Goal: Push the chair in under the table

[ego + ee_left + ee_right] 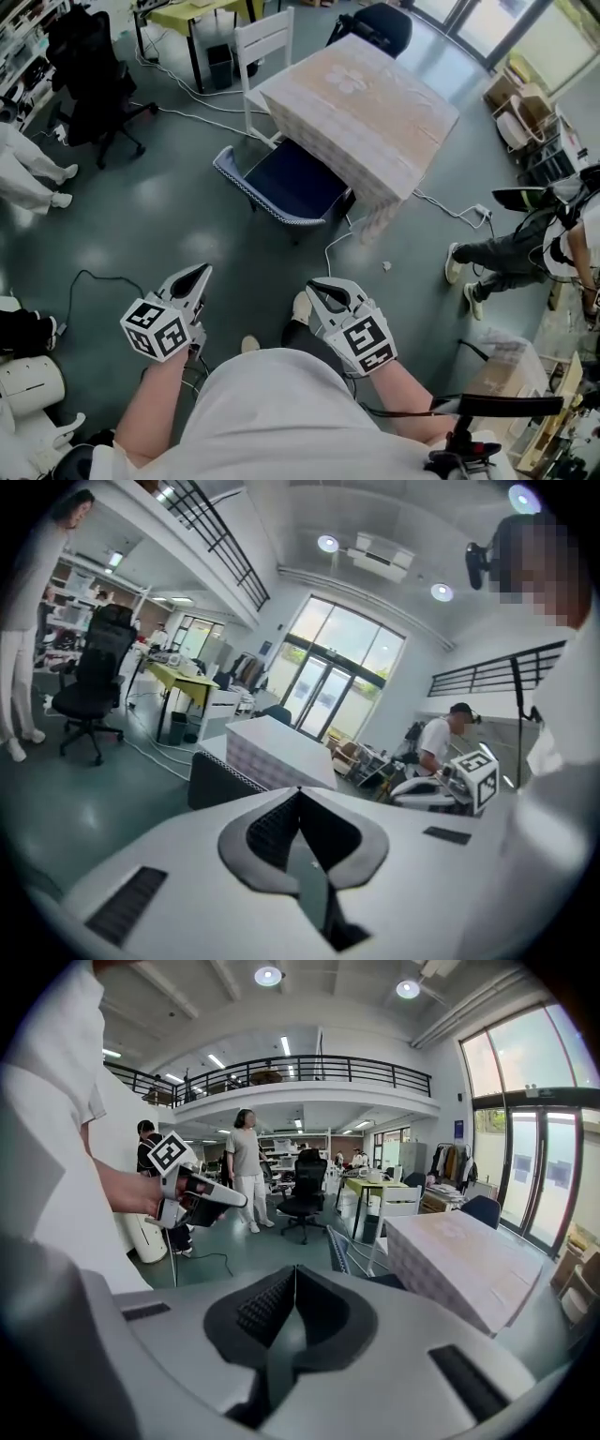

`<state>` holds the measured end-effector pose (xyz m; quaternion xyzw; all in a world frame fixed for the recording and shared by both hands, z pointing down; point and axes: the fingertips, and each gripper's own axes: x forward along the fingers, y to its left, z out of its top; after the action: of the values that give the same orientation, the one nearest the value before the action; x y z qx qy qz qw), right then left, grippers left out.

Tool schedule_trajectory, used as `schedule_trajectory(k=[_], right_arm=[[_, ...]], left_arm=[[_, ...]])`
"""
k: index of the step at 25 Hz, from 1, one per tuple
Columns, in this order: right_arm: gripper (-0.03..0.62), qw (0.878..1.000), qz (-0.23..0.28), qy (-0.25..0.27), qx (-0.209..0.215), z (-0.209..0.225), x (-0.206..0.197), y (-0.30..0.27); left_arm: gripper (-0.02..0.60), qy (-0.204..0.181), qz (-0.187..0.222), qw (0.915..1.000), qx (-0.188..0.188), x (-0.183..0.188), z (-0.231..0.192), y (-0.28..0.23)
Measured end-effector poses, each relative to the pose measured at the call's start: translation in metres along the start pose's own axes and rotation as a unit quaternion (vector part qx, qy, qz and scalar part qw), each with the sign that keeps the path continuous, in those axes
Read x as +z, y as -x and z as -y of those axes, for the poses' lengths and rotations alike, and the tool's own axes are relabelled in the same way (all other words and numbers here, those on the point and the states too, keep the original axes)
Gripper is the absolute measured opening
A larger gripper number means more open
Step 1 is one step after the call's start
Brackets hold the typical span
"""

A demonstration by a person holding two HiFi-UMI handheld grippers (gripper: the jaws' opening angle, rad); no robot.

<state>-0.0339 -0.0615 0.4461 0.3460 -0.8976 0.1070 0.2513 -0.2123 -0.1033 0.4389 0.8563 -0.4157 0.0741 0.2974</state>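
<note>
We hold the left gripper (199,277) and the right gripper (317,287) with jaws pressed together and nothing between them. Both hands sit close in front of our body, side by side, pointing ahead and slightly down at the chair (292,180), well apart from it. The chair's back faces us, and its blue seat reaches partly under the cloth-covered table (361,103). Cables (187,117) trail over the grey-green floor (141,216), and an office chair (89,70) stands far left.
</note>
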Motion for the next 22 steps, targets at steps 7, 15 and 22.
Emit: schedule_trajectory(k=[7,15,22], right_arm=[[0.014,1.000,0.010,0.011,0.002,-0.078,0.006,0.006],[0.014,1.000,0.016,0.024,0.008,-0.135,0.008,0.012],[0.014,0.999,0.009,0.034,0.004,-0.155,0.003,0.017]], left_arm=[[0.011,-0.070,-0.021,0.9922,-0.100,-0.028,0.051,0.072],[0.011,-0.086,-0.027,0.9879,-0.126,-0.045,0.069,0.121],[0.010,-0.089,-0.036,0.9864,-0.133,-0.062,0.073,0.133]])
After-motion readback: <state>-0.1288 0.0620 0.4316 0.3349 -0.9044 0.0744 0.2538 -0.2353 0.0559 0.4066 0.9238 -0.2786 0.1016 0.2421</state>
